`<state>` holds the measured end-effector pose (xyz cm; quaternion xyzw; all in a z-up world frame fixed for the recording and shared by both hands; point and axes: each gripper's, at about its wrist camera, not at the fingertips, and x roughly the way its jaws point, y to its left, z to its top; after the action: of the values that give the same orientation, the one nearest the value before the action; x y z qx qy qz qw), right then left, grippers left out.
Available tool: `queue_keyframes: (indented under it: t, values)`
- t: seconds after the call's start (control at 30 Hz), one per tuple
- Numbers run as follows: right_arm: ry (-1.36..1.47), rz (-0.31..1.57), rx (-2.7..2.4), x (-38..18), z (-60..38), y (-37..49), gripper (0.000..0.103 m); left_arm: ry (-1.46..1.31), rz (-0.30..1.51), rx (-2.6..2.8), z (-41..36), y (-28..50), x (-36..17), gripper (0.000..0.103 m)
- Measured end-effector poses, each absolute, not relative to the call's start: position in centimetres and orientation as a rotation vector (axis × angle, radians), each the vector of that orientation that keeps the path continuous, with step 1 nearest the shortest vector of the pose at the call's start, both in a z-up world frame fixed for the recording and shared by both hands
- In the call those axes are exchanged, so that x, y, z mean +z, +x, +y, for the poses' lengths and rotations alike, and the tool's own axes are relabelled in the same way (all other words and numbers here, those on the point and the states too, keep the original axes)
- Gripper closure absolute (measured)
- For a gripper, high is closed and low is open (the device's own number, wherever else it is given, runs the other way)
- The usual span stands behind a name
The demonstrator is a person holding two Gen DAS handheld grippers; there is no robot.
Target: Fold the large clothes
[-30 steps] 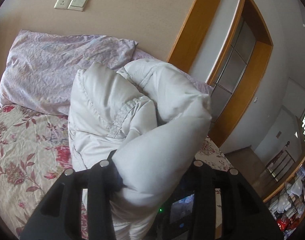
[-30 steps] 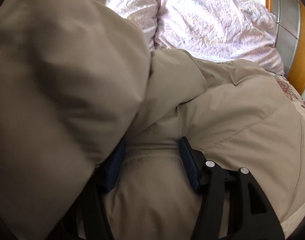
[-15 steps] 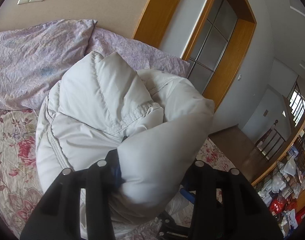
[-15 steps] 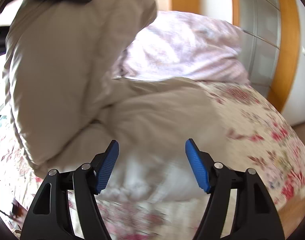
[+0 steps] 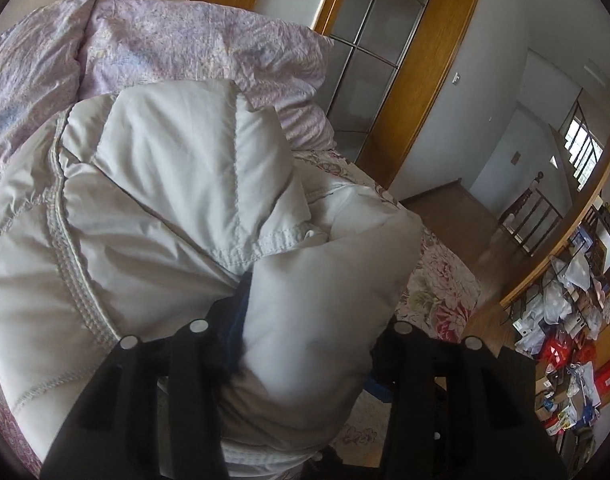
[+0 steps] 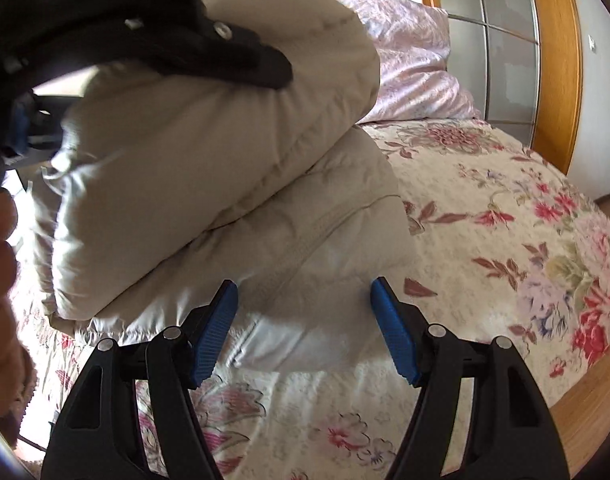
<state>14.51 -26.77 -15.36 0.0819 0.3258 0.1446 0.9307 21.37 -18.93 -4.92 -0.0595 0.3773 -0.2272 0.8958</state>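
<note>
A bulky white puffer jacket (image 5: 153, 216) lies bunched on the floral bed. My left gripper (image 5: 309, 340) is shut on a thick fold of the jacket, which bulges between its black fingers and hides the pads. In the right wrist view the jacket (image 6: 209, 168) lies doubled over, its upper layer held up by the left gripper's black fingers (image 6: 233, 56) at top left. My right gripper (image 6: 303, 328) is open and empty, its blue pads (image 6: 393, 332) just in front of the jacket's near edge, above the bedspread.
The floral bedspread (image 6: 505, 240) stretches right of the jacket. Lilac pillows (image 5: 185, 40) lie at the head of the bed. A wooden-framed door (image 5: 405, 80) and wooden floor (image 5: 457, 216) lie beyond. A cluttered shelf (image 5: 565, 320) stands at far right.
My right gripper has let go of the jacket, opened wide and drawn back. My left gripper has carried its fold over and down, laying the jacket over itself.
</note>
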Motion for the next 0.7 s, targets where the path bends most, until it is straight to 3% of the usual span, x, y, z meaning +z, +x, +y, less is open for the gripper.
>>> queue_keyframes:
  t: [0.43,0.6,0.7]
  values:
    - [0.256,0.674,0.293,-16.8,-27.8,14.5,0.032,-0.080,0.834,-0.469,-21.0,22.8,-6.8,0.053]
    - [0.261,0.678,0.289,-17.0,-27.9,14.5,0.032,-0.123,0.776,-0.511,-20.1,21.1,-4.0,0.019]
    - [0.263,0.682,0.282,-17.0,-27.9,14.5,0.032,-0.142,0.732,-0.550,-19.4,19.4,-1.7,0.011]
